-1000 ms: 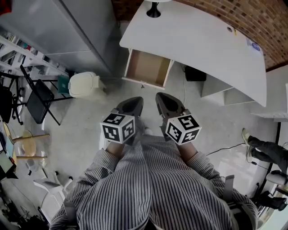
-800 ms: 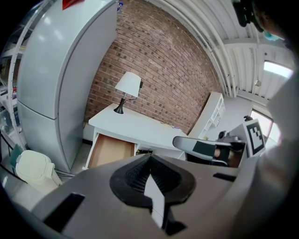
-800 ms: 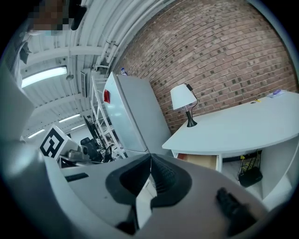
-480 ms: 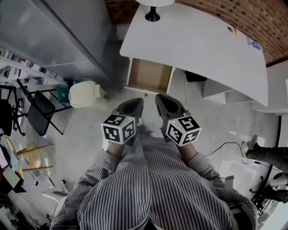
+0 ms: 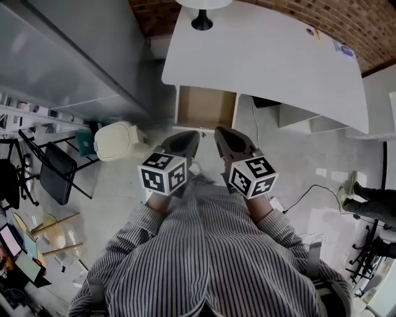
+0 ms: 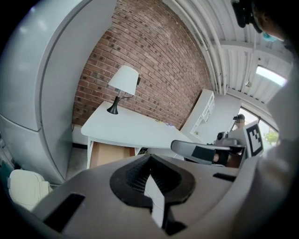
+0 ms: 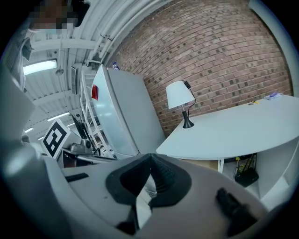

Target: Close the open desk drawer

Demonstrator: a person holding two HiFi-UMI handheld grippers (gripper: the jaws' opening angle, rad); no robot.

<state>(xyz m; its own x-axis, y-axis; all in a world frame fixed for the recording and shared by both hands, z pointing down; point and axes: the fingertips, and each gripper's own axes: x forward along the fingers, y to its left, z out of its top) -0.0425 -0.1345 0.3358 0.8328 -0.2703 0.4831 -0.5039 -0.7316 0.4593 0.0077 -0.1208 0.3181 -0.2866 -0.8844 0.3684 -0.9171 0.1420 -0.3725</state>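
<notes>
The white desk (image 5: 266,56) stands ahead of me against the brick wall. Its drawer (image 5: 206,107) is pulled out at the left end and shows a bare brown bottom; the same drawer (image 6: 110,153) appears under the desk top in the left gripper view. My left gripper (image 5: 188,137) is shut and empty, just short of the drawer's front edge. My right gripper (image 5: 220,134) is also shut and empty, beside it to the right. Only a sliver of the drawer (image 7: 205,163) shows under the desk edge in the right gripper view.
A black-based lamp (image 5: 202,18) stands on the desk's far left corner. A grey cabinet (image 5: 74,56) rises at the left, with a cream bin (image 5: 115,140) and a black folding chair (image 5: 52,166) near it. A cable (image 5: 309,192) lies on the floor at right.
I have moved forward: the desk and drawer now lie closer beneath the grippers, whose tips have neared the drawer's front. Both grippers stay shut.
</notes>
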